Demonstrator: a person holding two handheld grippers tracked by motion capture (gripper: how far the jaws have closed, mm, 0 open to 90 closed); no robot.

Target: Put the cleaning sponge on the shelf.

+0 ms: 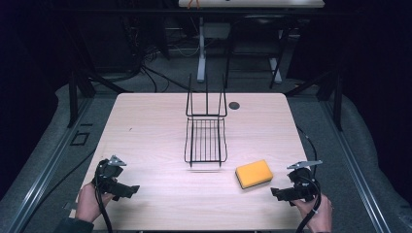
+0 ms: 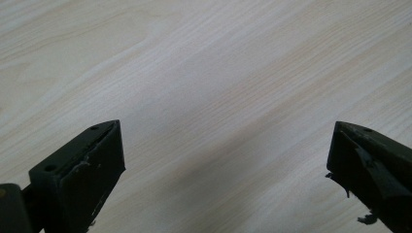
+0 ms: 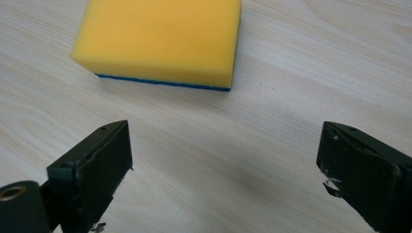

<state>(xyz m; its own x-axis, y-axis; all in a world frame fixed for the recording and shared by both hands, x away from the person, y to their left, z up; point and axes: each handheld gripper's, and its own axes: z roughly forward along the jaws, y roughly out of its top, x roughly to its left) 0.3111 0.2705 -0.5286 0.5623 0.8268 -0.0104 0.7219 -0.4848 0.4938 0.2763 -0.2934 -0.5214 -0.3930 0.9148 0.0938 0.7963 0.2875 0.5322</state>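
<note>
A yellow sponge [image 1: 254, 173] with a blue underside lies flat on the wooden table [image 1: 155, 116], right of the front end of a black wire rack [image 1: 206, 141]. My right gripper [image 1: 278, 193] rests near the table's front right, open, a short way from the sponge [image 3: 163, 39], which lies beyond its empty jaws. Held at the front left, my left gripper [image 1: 132, 189] is open over bare wood, with nothing between its fingertips [image 2: 94, 160]. The midpoints are right gripper [image 3: 226, 145] and left gripper [image 2: 228, 145].
The wire rack stands at the table's centre with tall uprights at its far end. A small dark round spot [image 1: 234, 105] marks the tabletop behind it. Cables trail from both grippers over the front edge. Dark floor, table legs and stands surround the table.
</note>
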